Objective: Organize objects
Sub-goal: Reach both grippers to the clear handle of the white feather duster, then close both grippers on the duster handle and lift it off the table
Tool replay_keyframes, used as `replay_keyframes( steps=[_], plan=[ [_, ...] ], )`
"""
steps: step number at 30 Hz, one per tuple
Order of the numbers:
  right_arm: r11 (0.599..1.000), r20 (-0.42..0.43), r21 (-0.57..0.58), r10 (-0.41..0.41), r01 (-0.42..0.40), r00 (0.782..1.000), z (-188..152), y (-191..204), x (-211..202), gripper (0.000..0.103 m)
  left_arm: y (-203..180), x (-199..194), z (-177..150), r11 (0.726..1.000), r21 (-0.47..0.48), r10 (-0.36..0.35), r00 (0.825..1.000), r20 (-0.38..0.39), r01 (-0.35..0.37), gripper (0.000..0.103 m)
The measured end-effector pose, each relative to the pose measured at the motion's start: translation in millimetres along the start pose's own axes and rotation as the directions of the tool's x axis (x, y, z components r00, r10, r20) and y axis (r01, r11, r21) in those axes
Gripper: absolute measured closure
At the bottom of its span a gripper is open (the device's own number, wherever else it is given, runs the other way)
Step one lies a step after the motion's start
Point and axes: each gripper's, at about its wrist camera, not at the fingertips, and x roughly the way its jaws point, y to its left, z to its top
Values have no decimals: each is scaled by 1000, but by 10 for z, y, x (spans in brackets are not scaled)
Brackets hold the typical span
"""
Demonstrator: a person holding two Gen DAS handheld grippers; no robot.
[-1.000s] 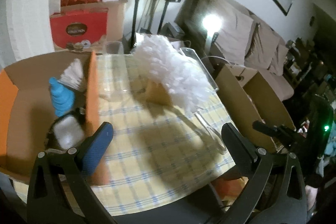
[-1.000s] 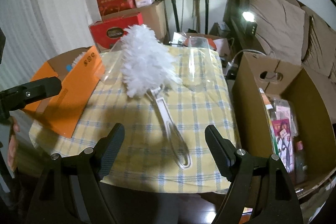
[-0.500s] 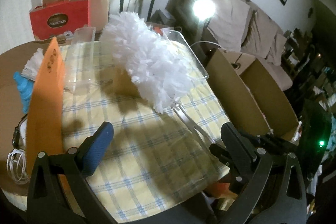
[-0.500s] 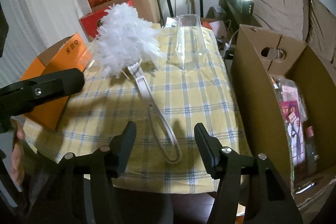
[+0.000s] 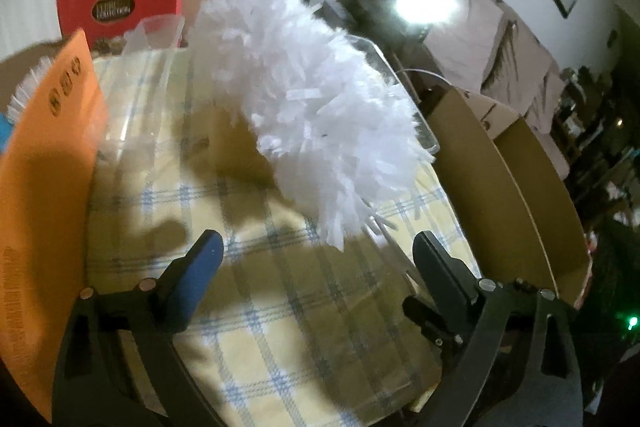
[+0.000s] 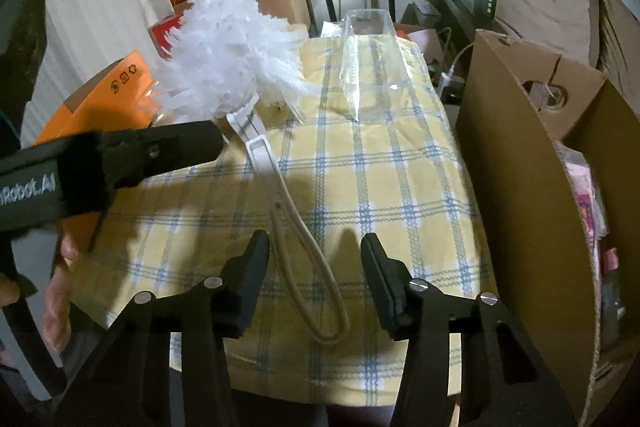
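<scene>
Broadly, the bench [image 6: 400, 187] wears a yellow cloth with blue checks and serves as the landmark for everything else. To its right stands a tall brown cardboard box [image 6: 532, 187], open at the top, with packets inside; to its left leans an orange box [image 5: 44, 187]. On the bench, toward the far left, lies the white duster [image 6: 224, 63], its fluffy head raised over the cloth and its pale loop handle [image 6: 304, 251] running toward the near edge. Beside the duster's head, farther right on the bench, sits a clear plastic container [image 6: 370, 59]. The left gripper [image 5: 316, 251] hovers above the bench near the fluffy head, fingers spread wide and holding nothing. The right gripper [image 6: 314, 259] hangs over the near edge, fingers wide on either side of the handle loop, not touching it.
</scene>
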Motion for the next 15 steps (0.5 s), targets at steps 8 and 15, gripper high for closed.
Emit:
replay_keyframes(
  steps=[8,15],
  plan=[
    [1000,-10,-15,26,-27,1000,-8,-11,87,69,60,192,9,992,-75,-105,994,-19,103,27],
    [999,-13,-12,51,-52,999,-10,-15,86,70,60,363,-1,977,-127,-181,982,-55,172,33]
  ],
)
